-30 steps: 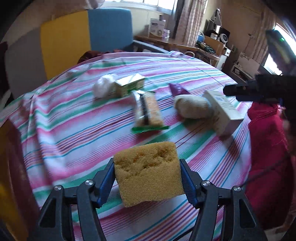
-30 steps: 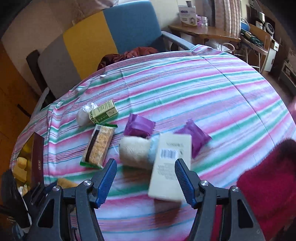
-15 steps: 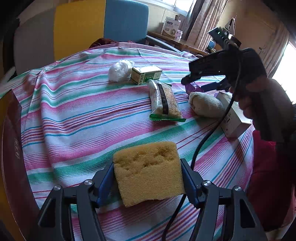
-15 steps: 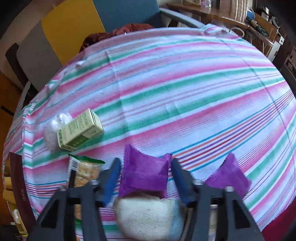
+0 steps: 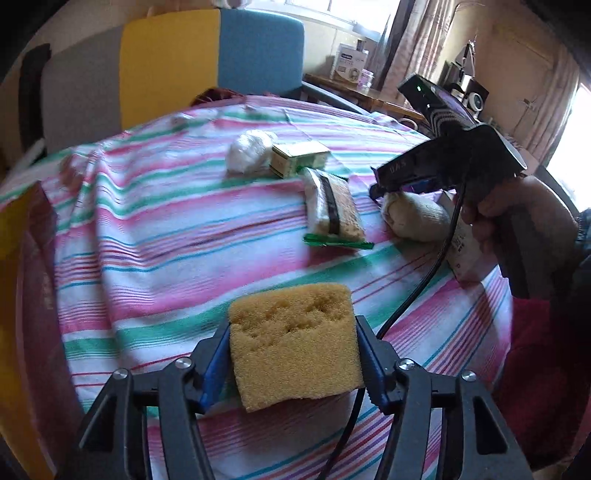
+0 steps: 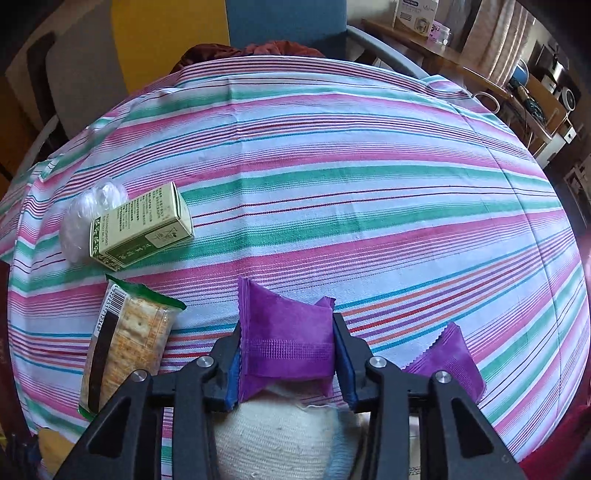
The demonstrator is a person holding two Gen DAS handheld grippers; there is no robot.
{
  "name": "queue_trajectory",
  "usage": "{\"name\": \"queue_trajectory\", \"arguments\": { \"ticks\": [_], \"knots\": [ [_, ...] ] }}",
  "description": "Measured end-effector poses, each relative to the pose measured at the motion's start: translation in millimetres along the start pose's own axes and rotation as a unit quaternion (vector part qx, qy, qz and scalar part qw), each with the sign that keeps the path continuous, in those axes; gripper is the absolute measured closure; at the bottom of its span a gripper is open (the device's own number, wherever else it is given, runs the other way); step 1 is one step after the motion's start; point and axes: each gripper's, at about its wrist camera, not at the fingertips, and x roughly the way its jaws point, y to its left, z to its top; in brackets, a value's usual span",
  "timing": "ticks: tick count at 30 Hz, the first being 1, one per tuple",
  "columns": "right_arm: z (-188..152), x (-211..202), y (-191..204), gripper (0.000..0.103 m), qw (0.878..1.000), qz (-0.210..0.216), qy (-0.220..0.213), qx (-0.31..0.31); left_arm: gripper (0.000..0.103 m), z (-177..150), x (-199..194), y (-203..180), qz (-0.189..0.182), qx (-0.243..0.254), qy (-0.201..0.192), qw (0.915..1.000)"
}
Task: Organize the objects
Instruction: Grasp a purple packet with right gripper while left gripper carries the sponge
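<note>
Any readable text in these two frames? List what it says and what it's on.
"DAS" (uncertain, blurred): side of the right gripper.
Digits beside the barcode on the cracker packet: too small to read reliably.
Chinese print on the green box: too small to read.
Box on the far desk: blurred, unreadable.

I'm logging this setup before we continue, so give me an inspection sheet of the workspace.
Surface: striped tablecloth, covering a table.
Job's things: sponge; purple packet; second purple packet; cracker pack; green box; plastic wad touching the box; cloth roll; white box.
Clutter: nothing seen.
Grippers: left gripper shut on sponge; right gripper shut on purple packet.
Cables: black cable hanging from the right gripper.
Surroundings: chair, desk, curtains.
</note>
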Motion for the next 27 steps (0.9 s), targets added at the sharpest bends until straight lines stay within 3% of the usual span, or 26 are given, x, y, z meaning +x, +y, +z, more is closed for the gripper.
{"name": "queue_trajectory", "arguments": {
  "ticks": [12, 27],
  "knots": [
    [-4.2, -5.1, 7.0, 0.064, 1.0, -0.017, -0.014, -0.02, 0.042, 10.1, -62.9, 25.6, 0.06, -0.033, -0.061, 0.9958],
    [-3.1, -24.4, 28.9, 0.064, 0.996, 0.005, -0.071, -0.054, 0.042, -5.5, -99.1, 65.1, 0.104, -0.078, -0.079, 0.9884]
  ]
}}
